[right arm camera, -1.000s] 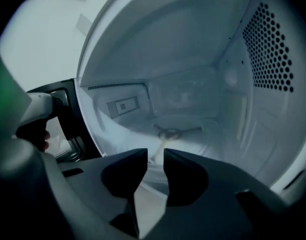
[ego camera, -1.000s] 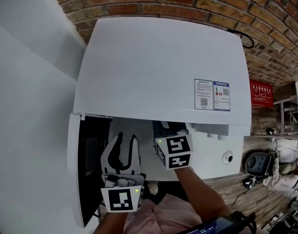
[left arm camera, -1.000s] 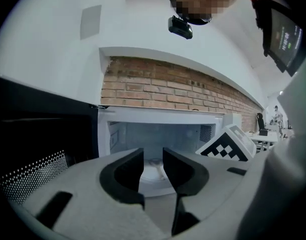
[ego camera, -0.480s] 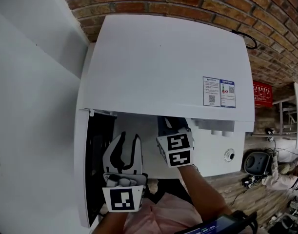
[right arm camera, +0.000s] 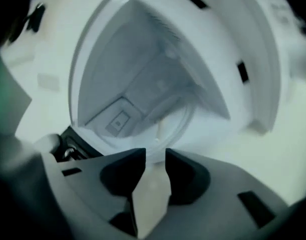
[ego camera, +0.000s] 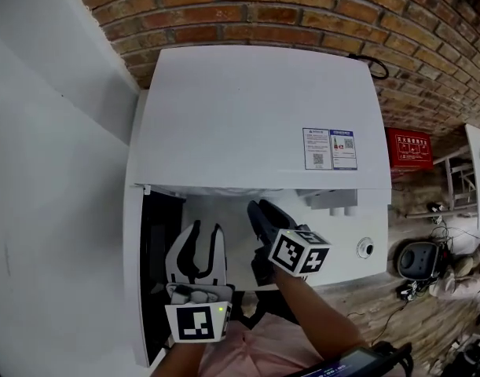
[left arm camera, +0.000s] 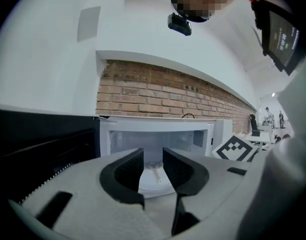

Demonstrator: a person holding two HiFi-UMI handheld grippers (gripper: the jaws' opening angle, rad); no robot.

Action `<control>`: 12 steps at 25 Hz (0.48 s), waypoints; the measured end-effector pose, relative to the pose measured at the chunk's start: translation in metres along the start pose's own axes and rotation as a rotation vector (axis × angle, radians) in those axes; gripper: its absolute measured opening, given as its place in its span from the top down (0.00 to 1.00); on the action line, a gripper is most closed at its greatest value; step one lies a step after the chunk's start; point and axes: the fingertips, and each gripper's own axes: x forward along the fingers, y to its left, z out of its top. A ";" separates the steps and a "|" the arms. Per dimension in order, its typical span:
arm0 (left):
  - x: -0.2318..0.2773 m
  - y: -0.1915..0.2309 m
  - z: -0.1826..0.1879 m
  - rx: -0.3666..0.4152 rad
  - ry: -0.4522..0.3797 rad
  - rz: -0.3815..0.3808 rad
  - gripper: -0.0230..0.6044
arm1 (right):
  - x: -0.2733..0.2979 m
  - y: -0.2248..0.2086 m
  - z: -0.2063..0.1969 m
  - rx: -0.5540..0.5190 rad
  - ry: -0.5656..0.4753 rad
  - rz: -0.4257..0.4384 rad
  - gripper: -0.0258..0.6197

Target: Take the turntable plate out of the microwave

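Note:
The white microwave [ego camera: 255, 116] stands with its door [ego camera: 155, 273] swung open to the left. The glass turntable plate [left arm camera: 154, 180] lies flat on the cavity floor; in the blurred right gripper view the plate [right arm camera: 168, 129] appears tilted. My left gripper [ego camera: 204, 232] is held level in front of the opening, jaws open and empty, with the plate seen through the left gripper [left arm camera: 153, 155] gap. My right gripper [ego camera: 259, 210] is rolled over at the cavity mouth. The right gripper [right arm camera: 155, 156] jaws have just been opening; nothing is pinched between them, and the plate's near rim lies just past the tips.
A brick wall [ego camera: 302, 6] runs behind the microwave and a white wall [ego camera: 43, 171] closes the left side. A black cable [ego camera: 381, 67] trails off the back right corner. A red sign [ego camera: 408, 149] and gear on the wooden floor [ego camera: 416, 261] lie to the right.
The right gripper has rolled, so its marker cube now sits tilted, and it has shifted slightly at the opening. The left gripper has stayed put.

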 end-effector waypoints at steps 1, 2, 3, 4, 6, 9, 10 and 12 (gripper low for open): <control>-0.001 -0.001 0.001 0.005 0.000 -0.005 0.76 | 0.001 -0.004 -0.007 0.163 -0.002 0.036 0.75; -0.001 -0.003 0.002 0.010 0.002 -0.008 0.76 | 0.003 -0.008 -0.011 0.309 -0.011 0.071 0.72; -0.002 -0.004 0.003 0.013 0.004 -0.011 0.77 | 0.006 -0.011 -0.014 0.424 -0.023 0.100 0.72; -0.002 -0.005 0.003 0.017 0.005 -0.013 0.76 | 0.010 -0.014 -0.015 0.507 -0.032 0.119 0.69; -0.002 -0.006 0.002 0.024 0.009 -0.016 0.77 | 0.017 -0.018 -0.016 0.605 -0.042 0.133 0.67; -0.002 -0.007 -0.002 0.034 0.025 -0.022 0.76 | 0.029 -0.022 -0.012 0.666 -0.046 0.168 0.67; -0.002 -0.007 -0.003 0.031 0.030 -0.023 0.77 | 0.031 -0.023 -0.013 0.683 -0.034 0.170 0.69; -0.002 -0.008 -0.004 0.009 0.045 -0.025 0.77 | 0.031 -0.023 -0.014 0.699 -0.008 0.175 0.73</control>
